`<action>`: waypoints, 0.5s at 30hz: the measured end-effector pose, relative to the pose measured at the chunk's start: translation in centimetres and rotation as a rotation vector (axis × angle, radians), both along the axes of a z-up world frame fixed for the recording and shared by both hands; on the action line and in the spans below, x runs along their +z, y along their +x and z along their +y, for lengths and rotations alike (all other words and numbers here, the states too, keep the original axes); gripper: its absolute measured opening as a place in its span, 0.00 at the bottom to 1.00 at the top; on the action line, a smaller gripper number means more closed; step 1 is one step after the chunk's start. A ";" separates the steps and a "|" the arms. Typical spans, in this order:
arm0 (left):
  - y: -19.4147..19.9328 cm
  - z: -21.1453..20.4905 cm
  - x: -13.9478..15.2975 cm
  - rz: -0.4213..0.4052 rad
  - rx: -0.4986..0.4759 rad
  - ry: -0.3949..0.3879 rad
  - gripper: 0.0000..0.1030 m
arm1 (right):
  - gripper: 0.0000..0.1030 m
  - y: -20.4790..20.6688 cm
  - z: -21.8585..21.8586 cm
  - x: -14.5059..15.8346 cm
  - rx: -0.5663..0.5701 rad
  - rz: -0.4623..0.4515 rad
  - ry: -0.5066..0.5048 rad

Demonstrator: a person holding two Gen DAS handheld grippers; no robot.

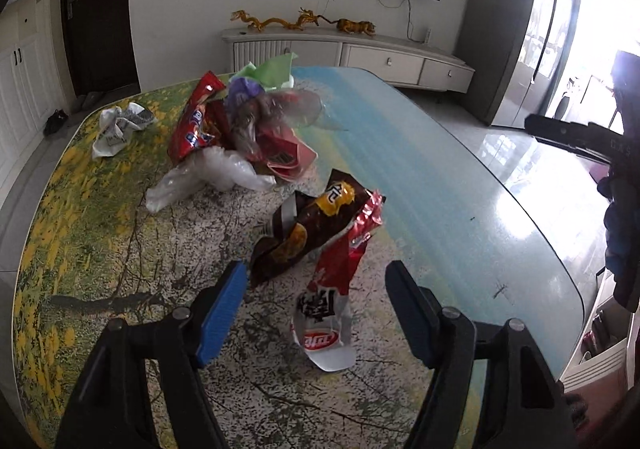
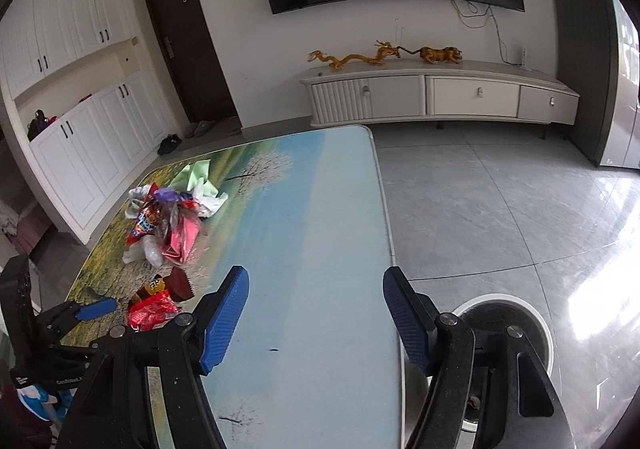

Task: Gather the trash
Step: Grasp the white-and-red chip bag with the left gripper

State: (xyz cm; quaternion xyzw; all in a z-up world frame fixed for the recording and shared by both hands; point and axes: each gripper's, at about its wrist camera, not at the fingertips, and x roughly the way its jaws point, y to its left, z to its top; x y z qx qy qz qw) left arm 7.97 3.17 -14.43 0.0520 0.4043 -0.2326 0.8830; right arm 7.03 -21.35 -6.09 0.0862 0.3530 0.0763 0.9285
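Left gripper (image 1: 316,285) open, empty, poised over red snack wrapper (image 1: 328,297) on bench (image 1: 460,189); long axis roughly twelve-to-six between pads. Right gripper (image 2: 316,289) open, empty, farther; wrapper at its nine o'clock.

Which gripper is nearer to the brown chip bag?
Left. The left gripper is open right over the brown chip bag; the right gripper is open over bare table, farther away.
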 end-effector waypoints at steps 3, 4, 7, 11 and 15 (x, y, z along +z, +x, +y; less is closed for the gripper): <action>0.1 -0.5 -1.0 0.023 -0.013 0.025 0.59 | 0.66 0.6 1.4 -0.2 0.042 0.009 -0.006; 0.2 -0.6 -1.3 0.038 -0.019 0.021 0.56 | 0.66 0.8 1.8 -0.3 0.054 0.012 -0.007; 0.4 -0.9 -1.7 0.056 -0.025 0.034 0.42 | 0.66 1.6 3.1 -0.7 0.086 0.027 -0.005; -0.2 -1.0 -1.6 0.066 -0.073 0.031 0.28 | 0.66 2.1 4.6 -1.2 0.128 0.043 -0.007; -1.2 -0.3 -1.7 0.054 -0.096 0.037 0.27 | 0.66 3.0 6.5 -1.9 0.186 0.064 0.002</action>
